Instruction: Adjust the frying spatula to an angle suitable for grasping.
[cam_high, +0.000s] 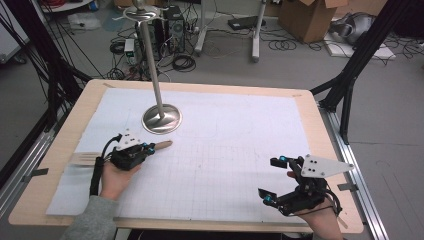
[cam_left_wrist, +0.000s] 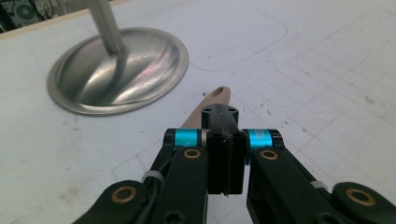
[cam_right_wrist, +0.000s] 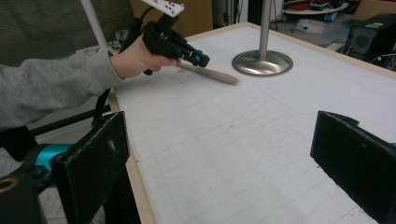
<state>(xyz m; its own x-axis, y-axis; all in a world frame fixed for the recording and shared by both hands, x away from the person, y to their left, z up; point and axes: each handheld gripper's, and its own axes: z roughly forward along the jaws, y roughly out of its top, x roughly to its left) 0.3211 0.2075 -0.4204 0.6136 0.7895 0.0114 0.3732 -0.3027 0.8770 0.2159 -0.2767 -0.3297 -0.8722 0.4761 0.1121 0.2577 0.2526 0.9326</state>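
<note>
Left gripper (cam_high: 146, 148) has its jaws clenched on a wooden fork (cam_high: 162, 145), gripping mid-handle so both ends stick out: handle tip toward 2 o'clock near the metal stand (cam_high: 161, 119), prongs back at 9 o'clock. Right gripper (cam_high: 272, 180) just idles on the tabletop (cam_high: 240, 90), jaws released, well apart.

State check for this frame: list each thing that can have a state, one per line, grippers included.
Left gripper: shut on the wooden fork, jaws pressed around its handle.
Right gripper: open, nothing between its jaws, over the mat.
Wooden fork: gripped mid-handle, lying roughly level, tines at the mat's left edge; whether it is lifted I cannot tell.
Metal stand: upright on its round base, untouched.
</note>
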